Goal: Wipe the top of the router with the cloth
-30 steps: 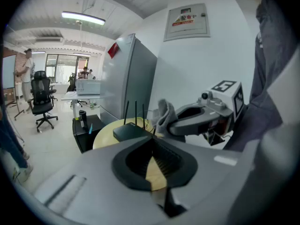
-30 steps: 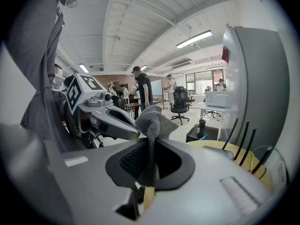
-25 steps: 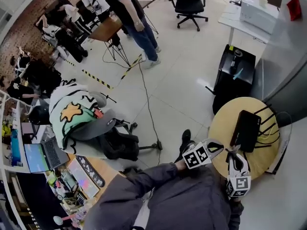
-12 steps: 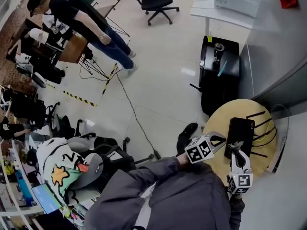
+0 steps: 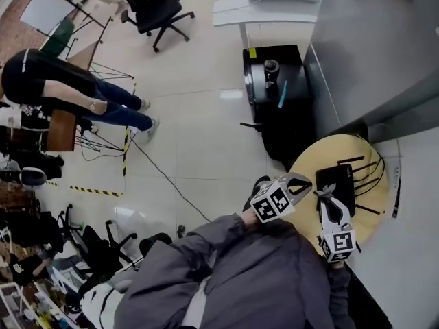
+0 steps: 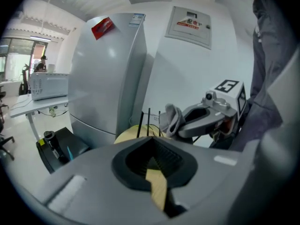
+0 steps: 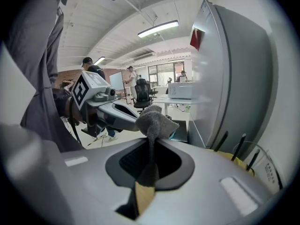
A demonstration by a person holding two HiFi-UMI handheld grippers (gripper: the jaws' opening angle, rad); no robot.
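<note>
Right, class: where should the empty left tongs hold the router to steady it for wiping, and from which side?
Probably the router's thin antenna-free edge, approached level from the left tongs' side. It lies flat, antennas crowd the far edge, and the right tongs' cloth needs the top.

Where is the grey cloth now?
The cloth is pinched in the right tongs, at the head view's lower right, by the near end of the black router on the round yellow table.
</note>
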